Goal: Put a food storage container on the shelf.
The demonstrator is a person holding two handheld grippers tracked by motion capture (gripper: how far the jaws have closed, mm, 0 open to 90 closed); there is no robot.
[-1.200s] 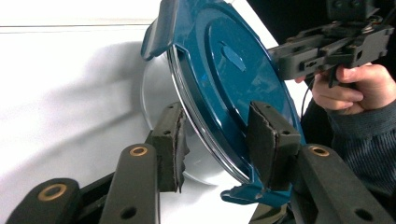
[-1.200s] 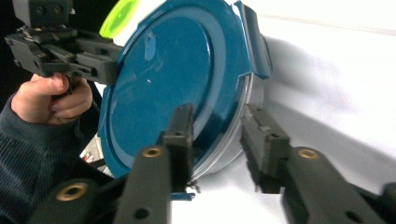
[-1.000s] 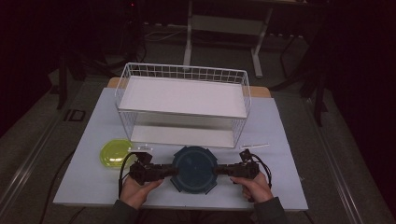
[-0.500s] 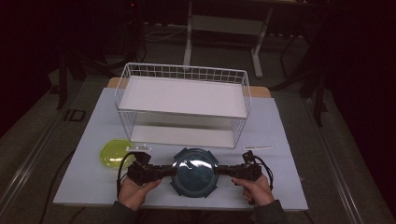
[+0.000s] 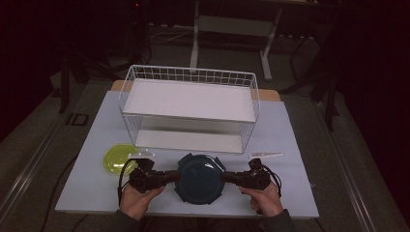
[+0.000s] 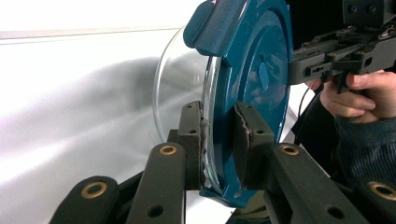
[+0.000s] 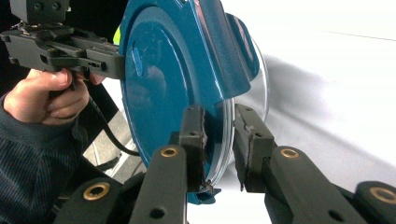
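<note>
Ahead, the wire rack (image 5: 188, 108) blocks the middle of the surface (image 5: 290, 193); bare strips flank it, though a yellow-green dish (image 5: 117, 158) and probably a clear strip (image 5: 266, 155) lie near.

The blue lid (image 5: 199, 178) has come slightly nearer the person

Each hand-held gripper (image 5: 175, 177) was black, its two jaws built of flat linked bars pinned with brass-coloured rivets and faced with worn dark pads (image 6: 194, 140). A black cable (image 5: 122, 175) looped from the left one. The person wore dark ribbed knit sleeves (image 7: 32, 154).
</note>
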